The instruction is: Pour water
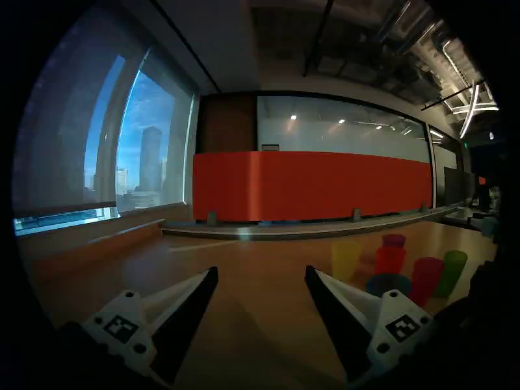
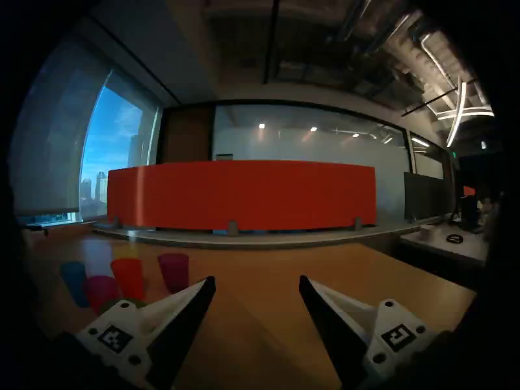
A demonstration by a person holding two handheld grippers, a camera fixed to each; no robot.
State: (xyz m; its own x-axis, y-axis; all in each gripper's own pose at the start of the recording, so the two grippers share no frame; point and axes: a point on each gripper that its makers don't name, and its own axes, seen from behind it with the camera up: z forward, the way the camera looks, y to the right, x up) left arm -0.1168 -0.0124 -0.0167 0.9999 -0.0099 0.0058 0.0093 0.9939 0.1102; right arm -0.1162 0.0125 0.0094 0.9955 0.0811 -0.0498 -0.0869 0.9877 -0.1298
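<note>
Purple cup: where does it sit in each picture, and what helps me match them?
Left gripper view: the purple cup is at right, peeking over the red cup.
Right gripper view: the purple cup is at lower left, rightmost of the cups.
Shared landmark: the long red panel across the back.

You have a wooden table (image 1: 260, 266) bearing six cups close together: yellow cup (image 1: 346, 259), purple cup (image 1: 393, 240), red cup (image 1: 390, 261), blue cup (image 1: 388, 285), pink cup (image 1: 426, 278), green cup (image 1: 452, 270).

The partition (image 1: 312, 185) is orange-red, the table (image 1: 260, 273) tan, one cup (image 1: 346, 260) yellow.
</note>
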